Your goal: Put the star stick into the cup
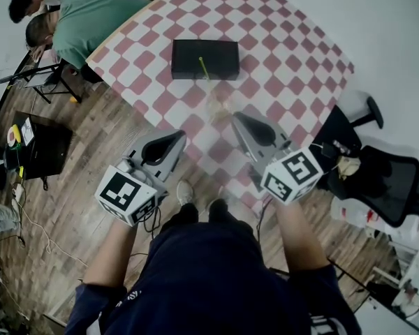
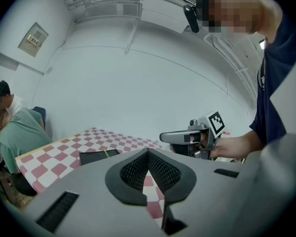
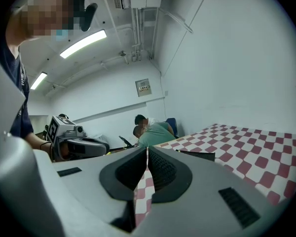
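Holding a gripper in each hand, the person stands at the near corner of the checkered table (image 1: 293, 40). The left gripper (image 1: 181, 138) has its jaws pressed together on nothing, and the right gripper (image 1: 236, 116) is also closed and empty. Just beyond the right gripper is a faint clear shape (image 1: 220, 109), too blurred to name. Farther away, the star stick (image 1: 203, 68) lies on a black box (image 1: 188, 54). At the far left corner two people (image 1: 91, 19) sit.
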The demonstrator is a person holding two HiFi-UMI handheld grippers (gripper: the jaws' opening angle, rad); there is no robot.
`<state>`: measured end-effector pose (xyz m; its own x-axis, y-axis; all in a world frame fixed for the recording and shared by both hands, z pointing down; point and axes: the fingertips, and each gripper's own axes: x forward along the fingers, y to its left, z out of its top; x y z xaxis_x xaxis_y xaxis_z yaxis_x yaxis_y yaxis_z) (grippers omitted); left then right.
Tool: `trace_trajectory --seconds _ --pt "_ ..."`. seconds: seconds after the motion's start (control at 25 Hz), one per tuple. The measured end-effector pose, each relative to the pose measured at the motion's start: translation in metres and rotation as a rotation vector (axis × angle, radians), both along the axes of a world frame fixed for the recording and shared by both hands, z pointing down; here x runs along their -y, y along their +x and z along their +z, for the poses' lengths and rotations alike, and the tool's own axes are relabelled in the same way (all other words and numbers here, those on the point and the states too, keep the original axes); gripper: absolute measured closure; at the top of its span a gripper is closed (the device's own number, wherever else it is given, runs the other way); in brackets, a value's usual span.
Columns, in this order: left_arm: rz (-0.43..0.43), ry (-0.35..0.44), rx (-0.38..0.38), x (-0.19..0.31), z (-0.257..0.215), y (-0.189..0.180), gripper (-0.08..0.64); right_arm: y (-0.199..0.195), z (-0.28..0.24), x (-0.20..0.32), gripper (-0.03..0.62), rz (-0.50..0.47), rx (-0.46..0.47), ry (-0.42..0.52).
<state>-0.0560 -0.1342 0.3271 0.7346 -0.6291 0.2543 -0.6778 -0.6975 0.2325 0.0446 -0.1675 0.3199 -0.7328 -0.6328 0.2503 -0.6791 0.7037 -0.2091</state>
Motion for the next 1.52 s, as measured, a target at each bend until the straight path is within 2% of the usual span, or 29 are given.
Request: trace_trajectory --seconds 0.32,0.88,1.52 --pt "0.031 0.015 -0.007 -0.015 -0.003 0.007 0.529 0.007 -0.001 -0.022 0.569 0.011 0.008 -0.010" --pt "0.062 0.010 -0.016 -0.029 0.002 0.014 0.529 -0.004 0.008 -0.051 0.576 -0.006 0.013 -0.049" --pt "0.069 0.010 -0.029 -0.031 -0.002 0.020 0.529 -0.002 0.004 -0.055 0.577 -0.010 0.000 -0.054"
